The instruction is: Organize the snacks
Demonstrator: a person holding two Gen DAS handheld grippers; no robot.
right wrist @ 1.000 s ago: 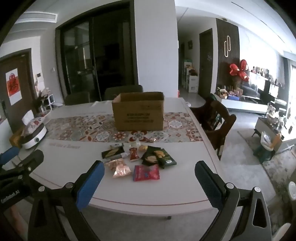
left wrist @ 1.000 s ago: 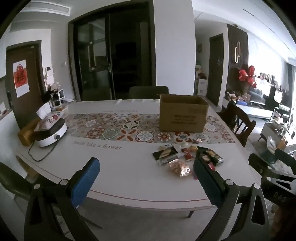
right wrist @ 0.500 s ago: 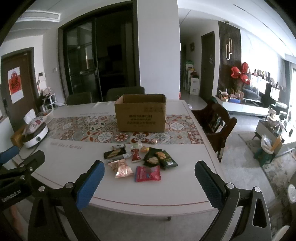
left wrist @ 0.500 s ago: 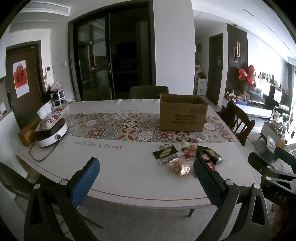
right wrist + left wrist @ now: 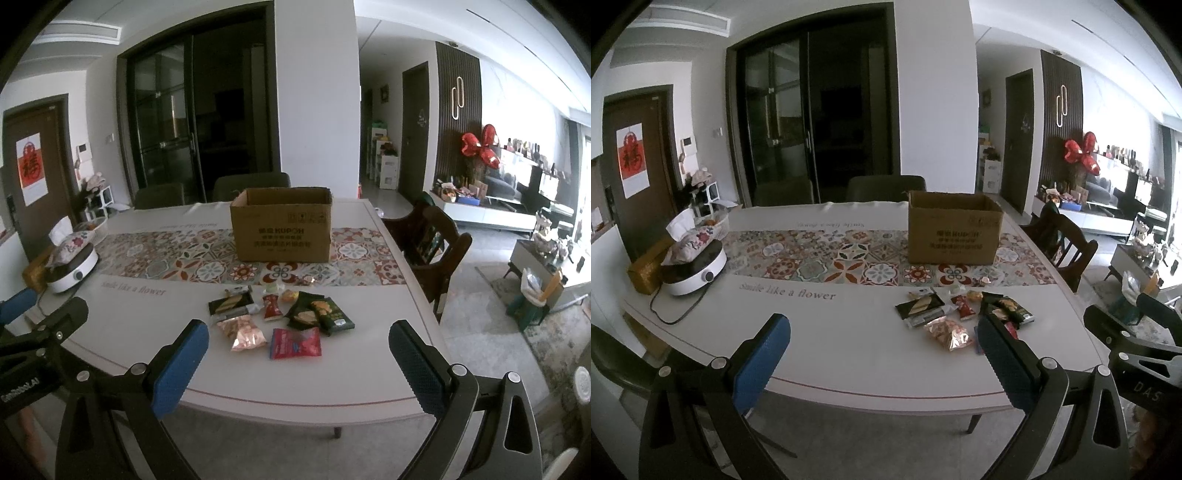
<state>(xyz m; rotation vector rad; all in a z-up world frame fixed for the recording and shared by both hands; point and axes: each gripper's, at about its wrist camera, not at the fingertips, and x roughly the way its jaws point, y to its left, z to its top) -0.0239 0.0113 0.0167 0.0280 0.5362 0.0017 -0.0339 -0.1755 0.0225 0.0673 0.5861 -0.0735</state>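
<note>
Both grippers were held off the near edge of the white table (image 5: 369, 369), spread wide with nothing between the blue pads. The right gripper (image 5: 299, 354) was aimed at a loose cluster of snack packets lying on the bare tabletop just beyond its fingertips: a red packet (image 5: 295, 343) lay closest, roughly centred between the fingers, a shiny pink-gold bag (image 5: 245, 334) was found just ahead of the left finger, and two dark green packets (image 5: 319, 314), overlapping one another, were seen slightly farther out toward the right finger. A black-and-gold packet (image 5: 231, 304) and a small red sachet (image 5: 272, 307) lay behind these, with a few small sweets beyond. Farther ahead, well apart from the cluster, an open cardboard box (image 5: 282, 229) stood upright on a patterned table runner (image 5: 166, 258). From the left gripper (image 5: 882, 354), the same cluster was seen ahead and off to the right, partly hidden behind its right finger, and the box was placed beyond it on the right. A white round appliance (image 5: 694, 273) with a floral tissue cover resting on it was set far out to the left of the left gripper.
</note>
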